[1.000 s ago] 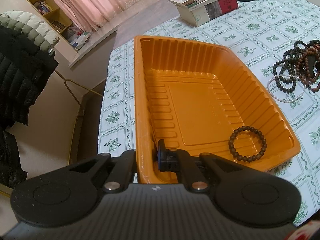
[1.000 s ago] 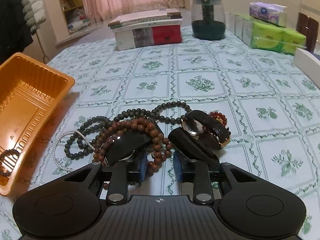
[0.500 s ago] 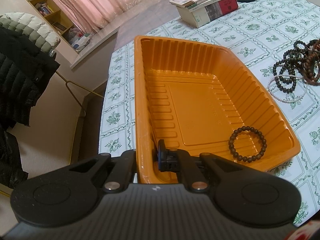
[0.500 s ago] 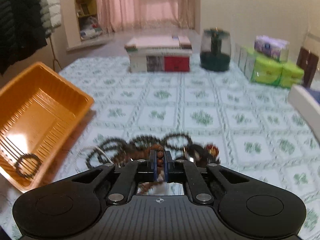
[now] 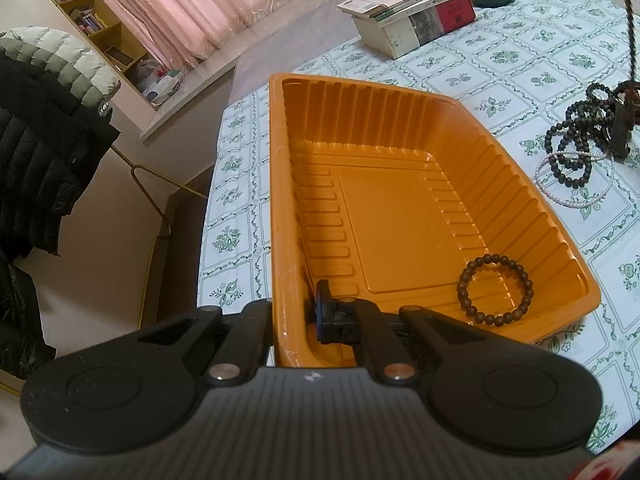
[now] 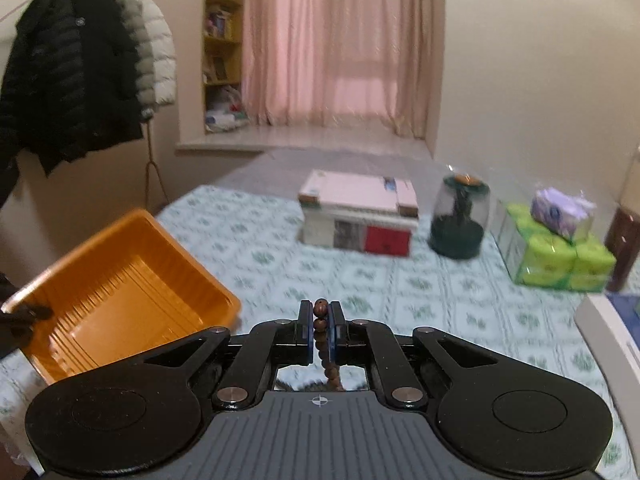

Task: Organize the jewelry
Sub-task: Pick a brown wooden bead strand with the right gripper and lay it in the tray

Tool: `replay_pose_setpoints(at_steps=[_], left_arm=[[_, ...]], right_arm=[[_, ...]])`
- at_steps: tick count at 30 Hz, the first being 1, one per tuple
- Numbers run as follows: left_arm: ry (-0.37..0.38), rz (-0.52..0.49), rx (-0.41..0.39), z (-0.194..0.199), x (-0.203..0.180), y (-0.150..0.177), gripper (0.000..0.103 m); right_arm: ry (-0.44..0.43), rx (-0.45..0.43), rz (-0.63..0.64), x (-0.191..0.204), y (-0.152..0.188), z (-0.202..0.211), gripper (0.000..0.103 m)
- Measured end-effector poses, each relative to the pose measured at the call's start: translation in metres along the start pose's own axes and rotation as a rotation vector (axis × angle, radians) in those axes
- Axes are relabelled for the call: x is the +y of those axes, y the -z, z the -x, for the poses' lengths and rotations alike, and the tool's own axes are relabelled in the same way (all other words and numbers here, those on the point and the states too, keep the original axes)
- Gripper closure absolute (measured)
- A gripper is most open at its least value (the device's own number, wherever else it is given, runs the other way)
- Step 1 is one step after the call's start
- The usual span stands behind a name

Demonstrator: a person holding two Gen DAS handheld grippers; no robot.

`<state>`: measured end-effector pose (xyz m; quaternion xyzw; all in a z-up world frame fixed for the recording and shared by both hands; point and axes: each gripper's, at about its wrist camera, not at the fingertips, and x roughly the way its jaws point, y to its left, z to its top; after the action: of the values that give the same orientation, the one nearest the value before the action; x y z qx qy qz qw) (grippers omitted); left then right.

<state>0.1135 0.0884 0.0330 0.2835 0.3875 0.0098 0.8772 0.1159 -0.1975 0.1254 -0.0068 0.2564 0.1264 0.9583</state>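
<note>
While my left gripper (image 5: 294, 320) clamps the near wall of the orange tray (image 5: 276, 184), one finger sits outside the wall and the other finger (image 5: 326, 314) inside it, pads tight on the plastic. Just right of the inside finger, on the tray floor near the front corner, lies a dark bead bracelet (image 5: 496, 290), flat and round. Farther ahead and to the right, past the tray's far long wall, a tangle of dark bead strands (image 5: 580, 140) rests on the green-patterned tablecloth (image 5: 516, 60), with a pearl-white strand (image 5: 576, 184) looped under its near edge. A thin dark strand hangs down at the right edge of this view; I cannot tell what it joins. Beyond the tray, a stack of books (image 5: 412, 12) sits on the cloth.

On my right gripper (image 6: 319, 330), the blue pads are pinched on a brown bead strand (image 6: 321, 322). One bead shows above the fingertips and the rest drops between them, out of sight below the body. This gripper is raised above the table. Ahead-left of its fingers is the same tray (image 6: 120, 280), and the left gripper's dark tip shows at its left rim. Straight ahead, farther off, stands the book stack (image 6: 360, 216); right of it a glass dome (image 6: 460, 220), then green tissue packs (image 6: 560, 256). The view is blurred.
</note>
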Motion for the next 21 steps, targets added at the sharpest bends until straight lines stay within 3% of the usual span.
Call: replay_pose_setpoints(at_steps=[6, 16, 21], left_arm=[[0.006, 0.004, -0.003, 0.0, 0.001, 0.001, 0.099], [0.016, 0.015, -0.007, -0.002, 0.004, 0.004, 0.099], [0.023, 0.024, -0.007, -0.003, 0.006, 0.005, 0.099]], right_arm=[[-0.062, -0.052, 0.041, 0.025, -0.026, 0.003, 0.096], [-0.237, -0.119, 0.078, 0.08, -0.072, -0.009, 0.096], [-0.304, -0.07, 0.133, 0.113, -0.078, -0.041, 0.096]])
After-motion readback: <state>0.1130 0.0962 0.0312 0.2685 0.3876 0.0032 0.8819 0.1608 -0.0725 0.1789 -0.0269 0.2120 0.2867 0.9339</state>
